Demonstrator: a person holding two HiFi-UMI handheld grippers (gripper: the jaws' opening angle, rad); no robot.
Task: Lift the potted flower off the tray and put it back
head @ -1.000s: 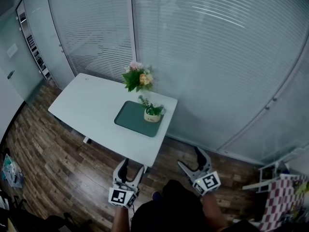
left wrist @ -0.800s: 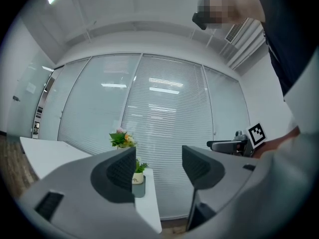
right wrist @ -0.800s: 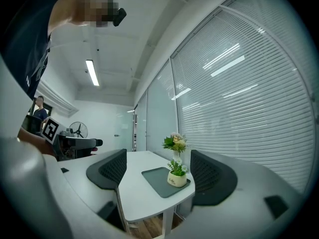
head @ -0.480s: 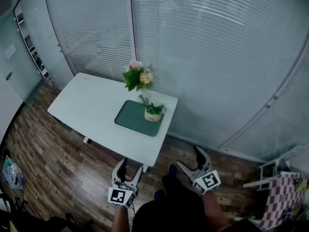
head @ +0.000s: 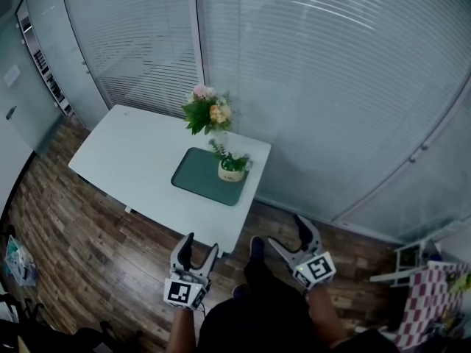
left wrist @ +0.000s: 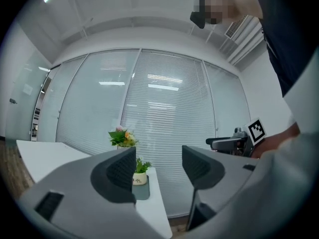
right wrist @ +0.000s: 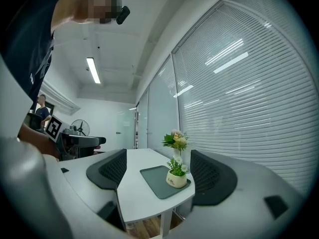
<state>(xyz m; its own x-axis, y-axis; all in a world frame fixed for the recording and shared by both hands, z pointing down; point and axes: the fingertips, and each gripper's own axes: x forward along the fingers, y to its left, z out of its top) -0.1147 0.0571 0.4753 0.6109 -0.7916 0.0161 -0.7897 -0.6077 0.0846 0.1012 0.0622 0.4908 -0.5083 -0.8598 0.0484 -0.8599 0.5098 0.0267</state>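
The potted flower stands upright at the right end of the tray, well ahead of both grippers. The left gripper and the right gripper each gape wide with nothing held. Neither is clearly nearer, but the right one seems better aimed, since its own view has the pot between its jaws.

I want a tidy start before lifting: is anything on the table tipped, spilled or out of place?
Nothing stands out. The pot stands upright on the tray, at its right end, the bouquet is upright behind it, and nothing is spilled on the table. The left gripper and right gripper are open, short of the table.
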